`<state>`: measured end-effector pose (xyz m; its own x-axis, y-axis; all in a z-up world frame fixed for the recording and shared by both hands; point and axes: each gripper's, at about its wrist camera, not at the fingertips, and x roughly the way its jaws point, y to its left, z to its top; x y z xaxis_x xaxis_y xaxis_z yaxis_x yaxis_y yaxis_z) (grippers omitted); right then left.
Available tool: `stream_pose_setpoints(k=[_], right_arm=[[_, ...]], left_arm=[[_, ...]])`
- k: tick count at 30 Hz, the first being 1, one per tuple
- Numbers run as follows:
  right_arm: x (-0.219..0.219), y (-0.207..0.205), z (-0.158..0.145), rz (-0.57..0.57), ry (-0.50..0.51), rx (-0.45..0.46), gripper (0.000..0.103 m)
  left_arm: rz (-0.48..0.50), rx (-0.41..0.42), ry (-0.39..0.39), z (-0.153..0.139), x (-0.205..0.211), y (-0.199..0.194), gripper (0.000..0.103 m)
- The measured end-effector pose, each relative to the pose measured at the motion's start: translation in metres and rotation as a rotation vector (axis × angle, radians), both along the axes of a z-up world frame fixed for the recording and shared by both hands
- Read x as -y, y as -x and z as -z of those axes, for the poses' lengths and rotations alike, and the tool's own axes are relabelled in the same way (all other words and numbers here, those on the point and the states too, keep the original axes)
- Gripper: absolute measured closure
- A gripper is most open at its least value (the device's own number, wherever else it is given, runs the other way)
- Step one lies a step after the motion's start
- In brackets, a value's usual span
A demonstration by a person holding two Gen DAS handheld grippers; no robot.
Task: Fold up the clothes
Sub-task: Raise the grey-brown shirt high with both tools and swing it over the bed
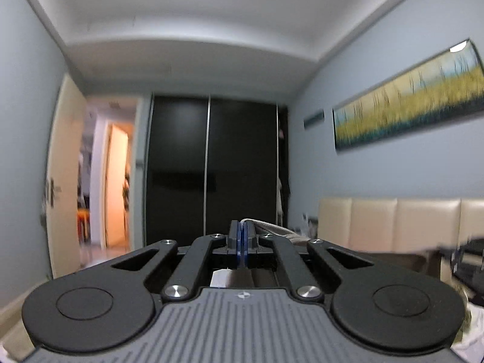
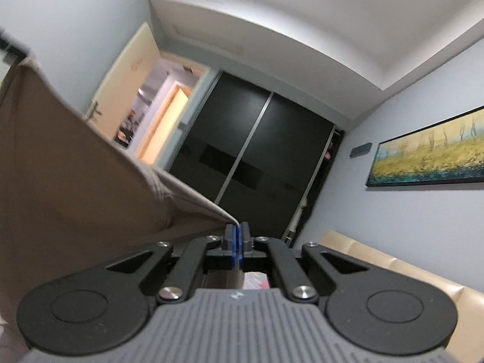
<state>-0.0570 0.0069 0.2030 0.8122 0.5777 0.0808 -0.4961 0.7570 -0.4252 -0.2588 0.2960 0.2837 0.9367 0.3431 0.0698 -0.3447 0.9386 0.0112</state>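
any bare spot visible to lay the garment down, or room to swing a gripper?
No laying surface shows. Both grippers point up, shut on the brown garment: left gripper, right gripper. Open air lies toward the dark wardrobe. Crowded: cloth fills the right view's left side; dark clutter sits by the beige headboard.

Both wrist cameras look forward and upward over their fingers into the room. The right view is tilted. Both share the dark wardrobe (image 1: 211,166) (image 2: 257,157) and the painting (image 1: 408,99) (image 2: 429,154).
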Motion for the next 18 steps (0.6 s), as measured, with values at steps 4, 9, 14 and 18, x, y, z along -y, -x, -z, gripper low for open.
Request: stream_pose_setpoints(k=[4,9,14,18], right_arm=[[0.012,0.015,-0.019,0.005,-0.08,0.051,0.101],[0.047,0.028,-0.05,0.059,-0.216,0.103,0.101],[0.084,0.064,-0.058,0.049,-0.233,0.156,0.101],[0.107,0.095,-0.053,0.045,-0.243,0.211,0.101]], left_arm=[[-0.002,0.003,-0.057,-0.008,0.024,0.008,0.103],[0.023,-0.002,-0.087,0.008,0.053,0.014,0.103],[0.049,0.044,-0.051,0.019,0.064,0.047,0.103],[0.065,0.067,-0.086,0.012,0.074,0.071,0.103]])
